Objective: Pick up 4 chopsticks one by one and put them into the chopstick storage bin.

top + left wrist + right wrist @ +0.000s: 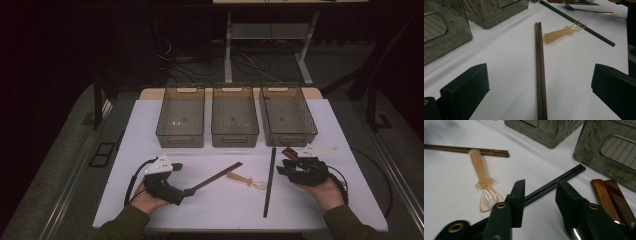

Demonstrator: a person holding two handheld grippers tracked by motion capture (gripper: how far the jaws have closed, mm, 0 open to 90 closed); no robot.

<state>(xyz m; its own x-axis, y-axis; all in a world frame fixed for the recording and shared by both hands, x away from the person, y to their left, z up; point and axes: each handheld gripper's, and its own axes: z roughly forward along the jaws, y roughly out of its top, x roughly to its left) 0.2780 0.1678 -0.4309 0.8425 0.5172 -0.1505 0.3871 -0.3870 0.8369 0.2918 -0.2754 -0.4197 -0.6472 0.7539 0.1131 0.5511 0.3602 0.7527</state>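
— Left gripper (pixel 539 92) stood spread wide, nothing between its jaws, straddling the brown chopsticks (pixel 540 70), which lay flat on the white table (pixel 506 75) and ran straight up the middle of the gap.

— And the other claw?

— Right gripper (pixel 539 195) was parted too, gripping nothing. It hovered over the black chopsticks (pixel 554 185), which passed under its jaws; wooden handles (pixel 610 195) lay just beside it, near the right bin (pixel 614 152).

— So which step was that?

— I judged it the lining-up before a first pick. Sorting looked barely begun: in the high view the three grey bins (pixel 234 117) at the far edge held nothing I could see.

— What did the next move call for?

— Lowering the left jaws to the cloth and pinching both brown sticks together, so neither rolled free. The amber spoon (pixel 564 31) lay just past their far tips, apart from them, so it shouldn't have interfered.
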